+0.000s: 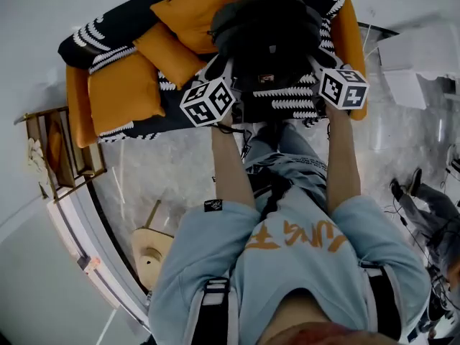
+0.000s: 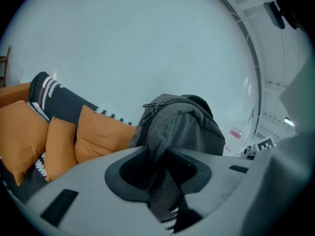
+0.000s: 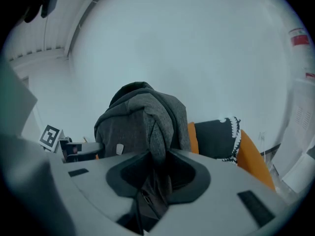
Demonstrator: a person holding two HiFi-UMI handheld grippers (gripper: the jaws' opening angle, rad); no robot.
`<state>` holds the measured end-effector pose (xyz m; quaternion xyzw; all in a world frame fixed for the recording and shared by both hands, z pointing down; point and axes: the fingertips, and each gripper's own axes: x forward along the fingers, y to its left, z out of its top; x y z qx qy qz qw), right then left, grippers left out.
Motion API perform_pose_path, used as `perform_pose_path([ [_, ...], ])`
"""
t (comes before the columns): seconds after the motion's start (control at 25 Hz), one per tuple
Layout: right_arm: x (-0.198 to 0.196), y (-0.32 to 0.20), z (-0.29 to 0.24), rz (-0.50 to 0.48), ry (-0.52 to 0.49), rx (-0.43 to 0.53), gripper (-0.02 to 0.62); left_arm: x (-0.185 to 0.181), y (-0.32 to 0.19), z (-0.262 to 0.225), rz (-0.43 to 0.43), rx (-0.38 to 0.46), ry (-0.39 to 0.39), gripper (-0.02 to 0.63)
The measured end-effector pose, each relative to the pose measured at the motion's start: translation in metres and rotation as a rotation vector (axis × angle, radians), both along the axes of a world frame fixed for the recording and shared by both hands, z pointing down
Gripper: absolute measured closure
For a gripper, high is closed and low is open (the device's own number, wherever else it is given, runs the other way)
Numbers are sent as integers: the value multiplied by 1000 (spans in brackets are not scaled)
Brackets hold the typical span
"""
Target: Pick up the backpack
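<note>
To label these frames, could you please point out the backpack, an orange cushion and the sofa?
backpack (image 1: 266, 31): head view, on its black top panel.
orange cushion (image 1: 122, 92): head view, on the middle of its face.
sofa (image 1: 122, 16): head view, on its dark upholstery.

Backpack (image 1: 266, 38): dark grey fabric with black zips, bulky and rounded on top. It is upright over the sofa (image 1: 100, 38). One grey strap is pinched in the left gripper (image 2: 165, 154), another in the right gripper (image 3: 157, 166).
</note>
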<state>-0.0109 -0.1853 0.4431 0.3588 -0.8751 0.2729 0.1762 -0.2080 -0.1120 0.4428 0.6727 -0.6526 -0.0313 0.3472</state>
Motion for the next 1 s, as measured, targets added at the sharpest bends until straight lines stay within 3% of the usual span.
perform_pose_path([
  [0.48,-21,-10,-139,-64,-140,255,486,-16,3,-146,11,267,-123,489],
  [1.0,-45,-36,-254,-129,-254,478,495,-34,-7,-252,-49,424,-202,503],
])
